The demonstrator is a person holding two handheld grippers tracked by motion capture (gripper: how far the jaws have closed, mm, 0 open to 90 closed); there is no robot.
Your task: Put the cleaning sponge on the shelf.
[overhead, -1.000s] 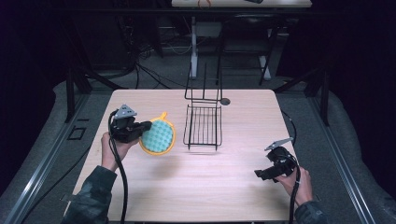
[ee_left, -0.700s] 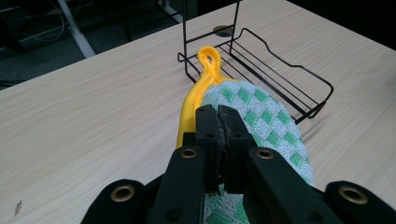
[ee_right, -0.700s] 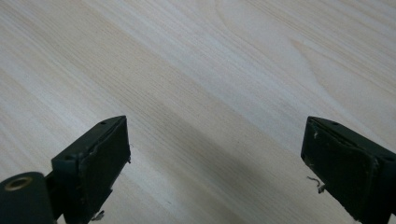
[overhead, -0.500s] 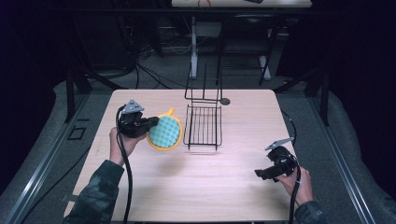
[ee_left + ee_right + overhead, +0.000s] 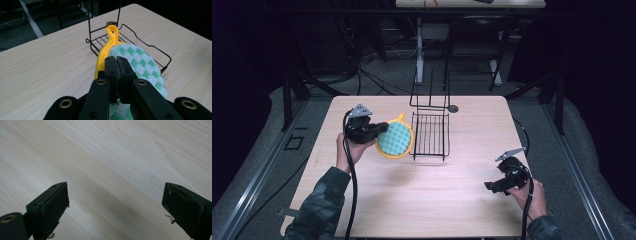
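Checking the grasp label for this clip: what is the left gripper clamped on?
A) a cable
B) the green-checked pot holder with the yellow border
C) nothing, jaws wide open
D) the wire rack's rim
B: in the left gripper view the left gripper has its jaws pressed together on the pot holder, near the wire rack.

i see the wire rack (image 5: 430, 134) just beside my held pot holder (image 5: 395, 139); bare table (image 5: 437, 195) lies toward me.

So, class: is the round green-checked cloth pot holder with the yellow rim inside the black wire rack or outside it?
Outside. The pot holder hangs clamped in the left gripper, above the table beside the wire rack.
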